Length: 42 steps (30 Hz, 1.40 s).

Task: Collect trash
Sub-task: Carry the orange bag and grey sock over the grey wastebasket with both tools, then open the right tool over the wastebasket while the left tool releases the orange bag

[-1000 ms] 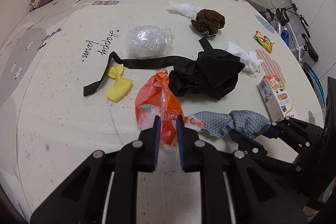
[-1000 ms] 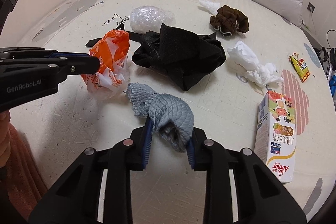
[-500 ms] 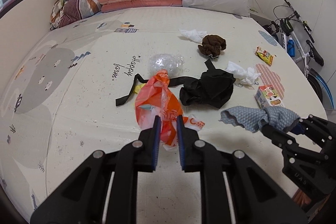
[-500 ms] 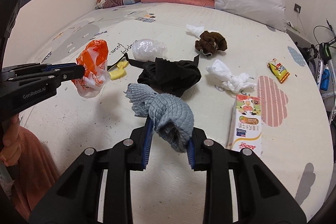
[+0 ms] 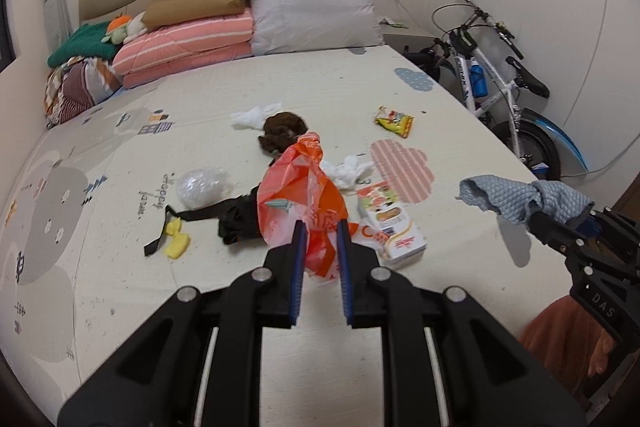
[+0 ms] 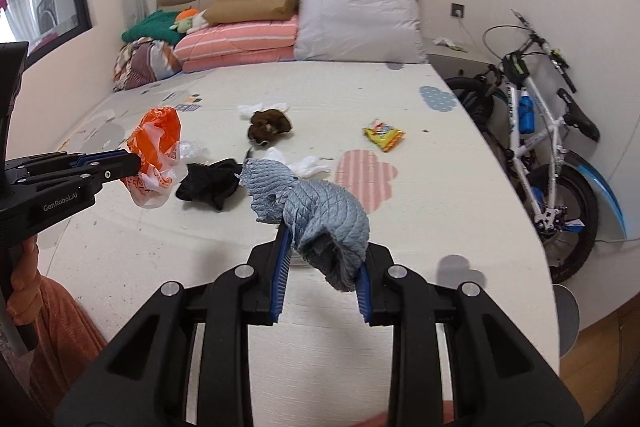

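The left gripper is clamped on a crinkly orange-and-white plastic bag, held clear above the bed; light and slippery, it is best pinched at bunched folds. To its right, the right gripper is closed on a soft blue-grey quilted cloth that droops over its fingers, limp and easy to grip anywhere.

Glossy crinkled orange plastic bag; matt quilted grey cloth.
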### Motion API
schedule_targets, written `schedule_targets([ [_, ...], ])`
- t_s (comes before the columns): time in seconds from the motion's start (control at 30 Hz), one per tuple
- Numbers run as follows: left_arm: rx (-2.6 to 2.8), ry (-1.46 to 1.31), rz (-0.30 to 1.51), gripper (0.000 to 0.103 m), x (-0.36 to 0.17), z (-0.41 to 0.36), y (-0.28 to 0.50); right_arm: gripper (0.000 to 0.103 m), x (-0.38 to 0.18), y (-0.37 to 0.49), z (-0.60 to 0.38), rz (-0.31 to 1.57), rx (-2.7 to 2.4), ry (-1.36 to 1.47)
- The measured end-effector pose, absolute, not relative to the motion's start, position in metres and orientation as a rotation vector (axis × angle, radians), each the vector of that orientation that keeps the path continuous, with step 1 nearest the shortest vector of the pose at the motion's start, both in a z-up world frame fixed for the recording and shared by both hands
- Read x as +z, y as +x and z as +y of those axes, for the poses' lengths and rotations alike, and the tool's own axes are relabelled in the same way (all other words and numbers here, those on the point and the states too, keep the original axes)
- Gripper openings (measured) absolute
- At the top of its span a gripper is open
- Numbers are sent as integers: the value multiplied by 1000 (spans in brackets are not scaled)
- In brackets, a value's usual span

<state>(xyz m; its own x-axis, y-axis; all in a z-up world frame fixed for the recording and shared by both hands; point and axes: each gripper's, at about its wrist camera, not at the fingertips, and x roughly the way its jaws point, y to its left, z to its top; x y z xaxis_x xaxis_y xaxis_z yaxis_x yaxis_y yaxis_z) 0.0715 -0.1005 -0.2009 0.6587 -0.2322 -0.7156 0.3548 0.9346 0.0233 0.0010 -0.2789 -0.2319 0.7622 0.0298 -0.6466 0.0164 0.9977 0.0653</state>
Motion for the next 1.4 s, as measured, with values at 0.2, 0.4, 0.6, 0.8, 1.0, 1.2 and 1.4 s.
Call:
schedule_targets([
  [0.2,-480,224,755,16,-189,-184,58,27,-211,-50,-365,648,-179,131],
  [0.4,-626,329,713,16,-189,-281,35,27,-207,-99,-449,607,-404,167],
  [0.6,-769,433,676,16,-191,-369,20,27,-218,-134,-520,589,-596,216],
  [0.8,-881,468,682,16,-203,-443,22,27,-228,-152,-577,565,-837,238],
  [1.0,-985,491,697,16,-224,-517,30,27,-253,-152,-631,559,-981,301],
  [1.2,-1092,533,713,16,-256,-582,38,27,-294,-133,-672,596,-1073,355],
  [1.4,-1146,611,732,16,-297,-625,47,27,-344,-111,-704,636,-1056,410],
])
